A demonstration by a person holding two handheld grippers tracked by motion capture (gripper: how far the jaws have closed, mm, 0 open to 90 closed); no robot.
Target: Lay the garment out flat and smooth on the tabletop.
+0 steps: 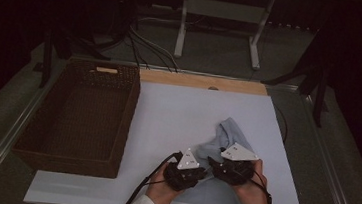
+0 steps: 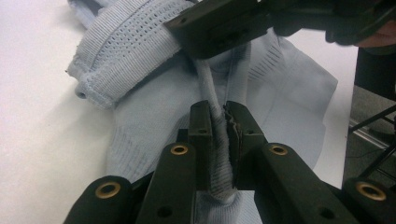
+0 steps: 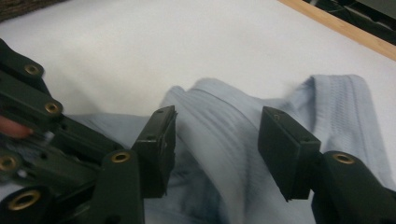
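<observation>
A light blue knitted garment (image 1: 226, 136) lies crumpled on the white table top (image 1: 178, 112), near its front edge. My left gripper (image 2: 219, 123) is shut on a raised fold of the blue garment (image 2: 154, 56), which runs up between its two pads. My right gripper (image 3: 217, 140) stands open above the blue garment (image 3: 336, 112); a ridge of cloth lies between its jaws without touching them. In the high view the left gripper (image 1: 201, 170) and the right gripper (image 1: 216, 161) sit close together over the cloth, each in a hand.
A dark brown wicker basket (image 1: 75, 147) stands on the left part of the table. A wooden strip (image 1: 201, 81) runs along the table's far edge. Cables (image 1: 144, 43) and a white stand (image 1: 223, 10) lie on the floor beyond.
</observation>
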